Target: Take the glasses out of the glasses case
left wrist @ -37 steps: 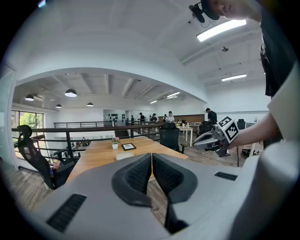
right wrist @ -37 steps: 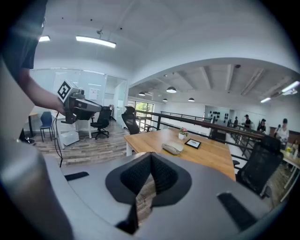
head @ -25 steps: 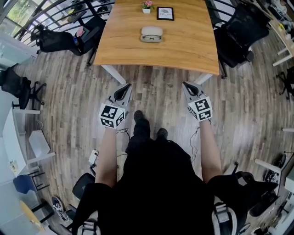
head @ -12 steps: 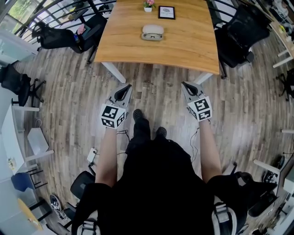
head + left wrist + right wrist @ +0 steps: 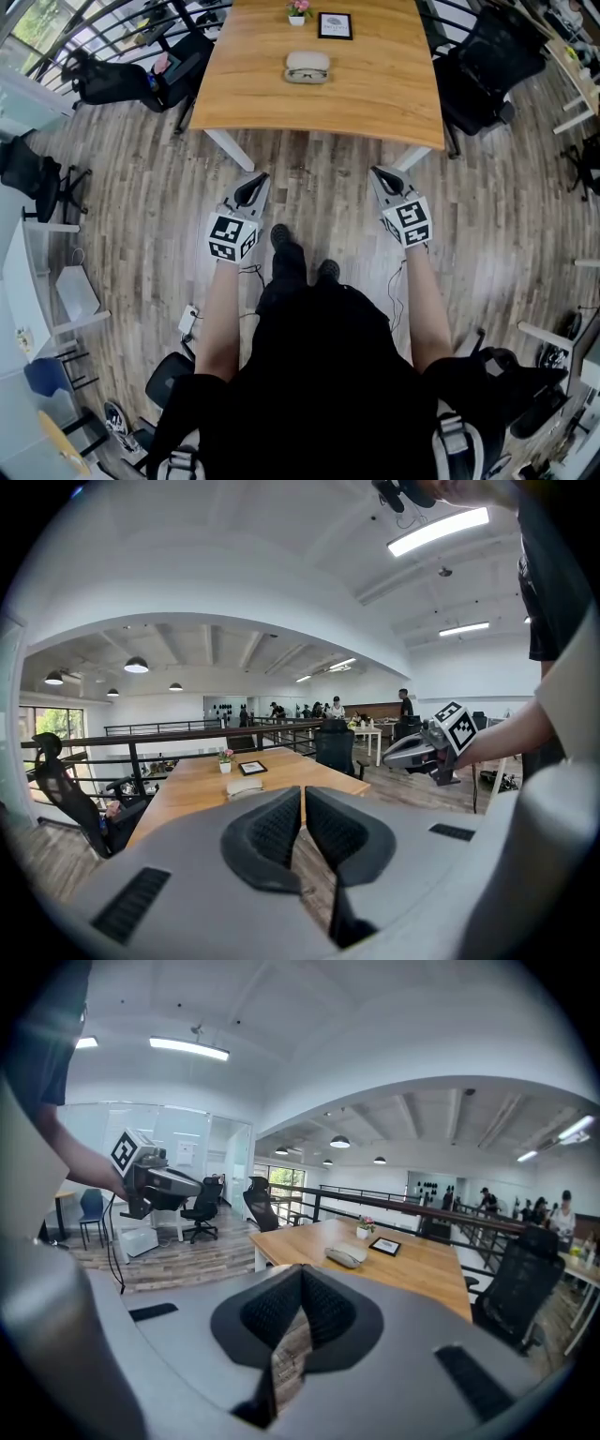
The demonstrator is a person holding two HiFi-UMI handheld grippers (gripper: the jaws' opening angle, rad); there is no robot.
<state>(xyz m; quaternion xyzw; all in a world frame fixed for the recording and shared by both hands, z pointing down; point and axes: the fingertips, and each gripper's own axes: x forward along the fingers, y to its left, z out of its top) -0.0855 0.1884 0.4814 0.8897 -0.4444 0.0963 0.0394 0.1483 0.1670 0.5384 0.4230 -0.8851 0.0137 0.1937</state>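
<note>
Wooden table (image 5: 375,94) is carrying the pale glasses case (image 5: 308,67) near the middle of its far edge. The left gripper (image 5: 260,175) and right gripper (image 5: 376,172) are hovering over the floor short of the near edge, well apart from the case, both clenched and empty.

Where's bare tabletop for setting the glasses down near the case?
The wooden table is bare left and right of the glasses case and along its near edge. Crowded behind the case: flower pot and picture frame.
</note>
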